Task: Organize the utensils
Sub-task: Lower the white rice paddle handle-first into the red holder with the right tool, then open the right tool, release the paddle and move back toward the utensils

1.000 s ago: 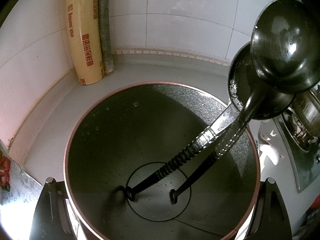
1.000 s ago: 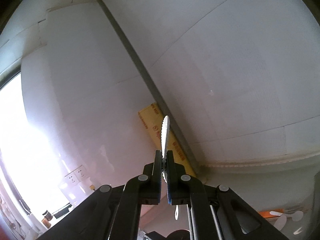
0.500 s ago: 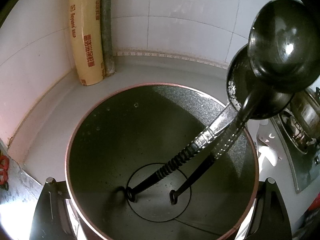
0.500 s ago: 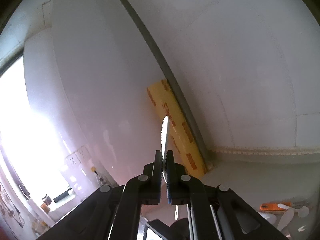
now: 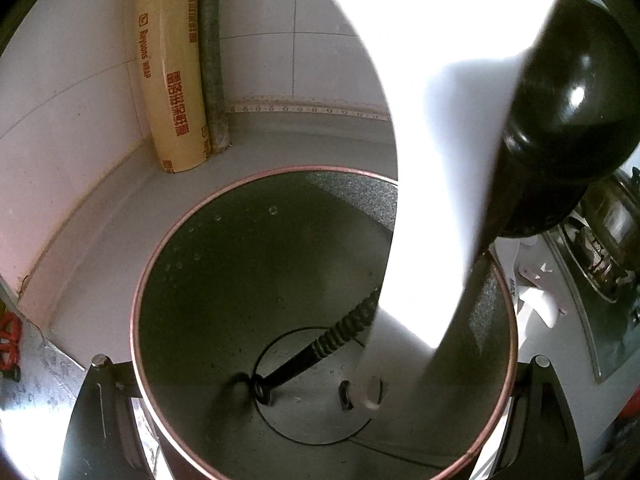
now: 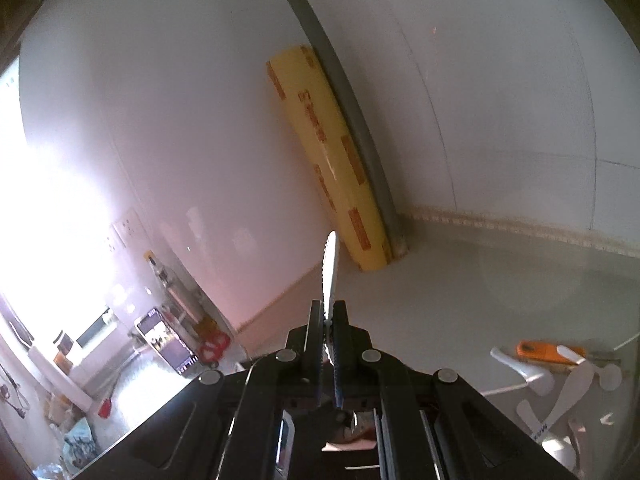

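Observation:
In the left wrist view my left gripper (image 5: 320, 416) is shut on the rim of a round metal holder (image 5: 168, 248) with a copper edge. Two dark ladles (image 5: 576, 92) stand in it, handles (image 5: 320, 352) down at the bottom. A white flat utensil (image 5: 424, 160) stands down into the holder in front of the ladles, its tip near the floor of the holder. In the right wrist view my right gripper (image 6: 328, 320) is shut on that white serrated utensil (image 6: 330, 272), seen edge-on above the fingers.
A yellow cling-wrap roll (image 5: 172, 68) and a grey pipe (image 5: 210, 52) stand in the tiled corner; they also show in the right wrist view (image 6: 332, 160). A stove burner (image 5: 600, 248) is at right. White utensils (image 6: 568, 392) and an orange tool (image 6: 540, 350) lie on the counter.
The white utensil has come down from above into the holder, now covering part of the ladles. The right gripper has tilted downward toward the counter.

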Motion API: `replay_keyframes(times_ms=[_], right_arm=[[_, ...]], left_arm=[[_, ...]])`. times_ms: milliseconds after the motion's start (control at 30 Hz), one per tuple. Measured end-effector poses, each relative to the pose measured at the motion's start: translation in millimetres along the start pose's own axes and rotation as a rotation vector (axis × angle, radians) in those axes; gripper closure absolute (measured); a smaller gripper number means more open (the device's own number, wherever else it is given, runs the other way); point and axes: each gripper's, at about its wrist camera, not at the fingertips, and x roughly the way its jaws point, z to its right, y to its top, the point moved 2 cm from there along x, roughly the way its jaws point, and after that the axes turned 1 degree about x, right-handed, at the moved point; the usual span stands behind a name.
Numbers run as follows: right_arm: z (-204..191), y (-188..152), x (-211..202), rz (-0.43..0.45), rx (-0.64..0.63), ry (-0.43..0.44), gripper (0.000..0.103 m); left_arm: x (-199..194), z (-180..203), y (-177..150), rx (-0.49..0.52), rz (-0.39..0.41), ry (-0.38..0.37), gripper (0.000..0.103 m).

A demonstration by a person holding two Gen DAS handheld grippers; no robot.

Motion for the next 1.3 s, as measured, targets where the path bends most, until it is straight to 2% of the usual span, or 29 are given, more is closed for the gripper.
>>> replay_keyframes(times_ms=[200, 467, 733, 900, 967, 1033, 1100, 1167, 1300], right_arm=[[-2.0, -2.8, 1.4, -0.01, -0.03, -0.032, 0.095], [7.9, 7.8, -24.7, 0.043, 0.001, -0.05, 0.095], [53.9, 21.3, -75.7, 0.127, 0.084, -0.184, 0.092], [98.6, 6.5, -102.9, 0.115, 0.159, -0.326, 0.08], [115.2, -3.6, -108.2, 0.095, 0.194, -0.382, 0.058], [131.6, -18.3, -111.1, 0.066, 0.223, -0.44, 0.042], [143.1, -31.1, -111.1, 0.034, 0.238, -0.471, 0.037], [156.0, -47.0, -110.1, -0.007, 0.27, -0.495, 0.026], [173.6, -75.7, -107.6, -0.059, 0.318, -0.522, 0.017]], left_arm=[[0.5, 0.1, -0.3, -0.002, -0.003, 0.001, 0.013], [3.2, -0.9, 0.2, -0.004, -0.007, 0.005, 0.013], [1.2, 0.9, 0.8, -0.007, -0.012, 0.01, 0.013], [4.1, 3.9, 4.6, -0.011, -0.013, 0.014, 0.013], [1.6, 1.5, 3.2, -0.013, -0.013, 0.015, 0.013], [1.4, 1.5, 2.8, -0.015, -0.014, 0.017, 0.013], [0.8, 2.1, 2.9, -0.017, -0.014, 0.019, 0.013], [0.4, 2.1, 2.2, -0.019, -0.014, 0.02, 0.013], [-0.7, 2.5, 0.8, -0.018, -0.013, 0.02, 0.013]])
